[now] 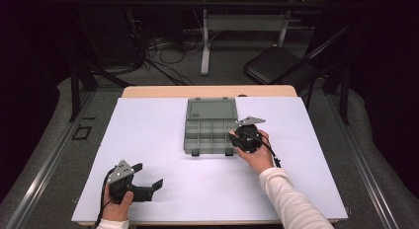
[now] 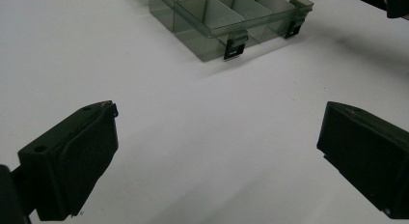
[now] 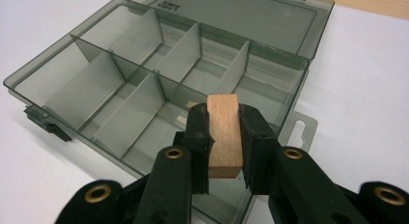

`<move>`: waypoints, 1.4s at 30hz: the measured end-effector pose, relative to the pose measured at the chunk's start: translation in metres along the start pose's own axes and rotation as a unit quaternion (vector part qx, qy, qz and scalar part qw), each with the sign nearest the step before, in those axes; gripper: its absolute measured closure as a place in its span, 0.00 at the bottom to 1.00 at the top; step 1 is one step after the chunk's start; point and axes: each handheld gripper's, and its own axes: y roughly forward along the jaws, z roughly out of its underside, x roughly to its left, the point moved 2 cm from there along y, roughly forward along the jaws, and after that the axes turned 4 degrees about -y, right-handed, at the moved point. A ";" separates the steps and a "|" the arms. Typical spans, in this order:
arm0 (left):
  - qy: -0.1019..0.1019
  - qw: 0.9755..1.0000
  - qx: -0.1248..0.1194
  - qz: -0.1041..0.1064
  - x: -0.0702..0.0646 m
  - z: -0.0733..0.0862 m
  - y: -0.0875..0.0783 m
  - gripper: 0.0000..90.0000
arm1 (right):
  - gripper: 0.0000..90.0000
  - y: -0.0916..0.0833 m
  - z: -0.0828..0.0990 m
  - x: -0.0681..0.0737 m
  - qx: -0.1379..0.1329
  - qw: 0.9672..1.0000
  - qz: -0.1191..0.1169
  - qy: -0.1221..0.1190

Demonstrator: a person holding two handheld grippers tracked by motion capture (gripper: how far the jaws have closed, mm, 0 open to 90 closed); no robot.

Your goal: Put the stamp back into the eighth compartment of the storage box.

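A smoky grey plastic organizer box [image 1: 210, 140] lies open in the middle of the white-covered table, its lid [image 1: 211, 109] flat behind it. In the right gripper view, my right gripper [image 3: 224, 125] is shut on a small wooden block [image 3: 224, 137], held over the near right compartments of the box [image 3: 96, 84]. The high view puts my right gripper [image 1: 237, 135] at the box's right front corner. My left gripper [image 1: 148, 174] rests near the table's front left, its jaws wide open with nothing between them. The left gripper view [image 2: 217, 137] faces the box's front latches [image 2: 235, 44] across bare sheet.
The box's compartments that I can see hold nothing. The table's wooden edge [image 1: 207, 91] runs behind the white sheet. A black chair [image 1: 276, 66], cables and another table's legs stand on the floor beyond. Bare white sheet [image 1: 148, 135] lies left of the box.
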 end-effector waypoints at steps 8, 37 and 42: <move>-0.001 1.000 -0.001 0.002 0.000 0.000 0.000 0.01 | 0.84 0.006 0.007 -0.004 0.017 1.000 -0.001 -0.003; -0.003 1.000 -0.002 0.002 0.000 0.000 0.000 0.01 | 0.84 0.018 0.014 -0.001 0.035 0.999 0.000 -0.016; -0.004 1.000 -0.002 0.002 0.000 0.000 0.000 0.01 | 0.84 0.018 0.014 0.000 0.037 0.999 0.000 -0.015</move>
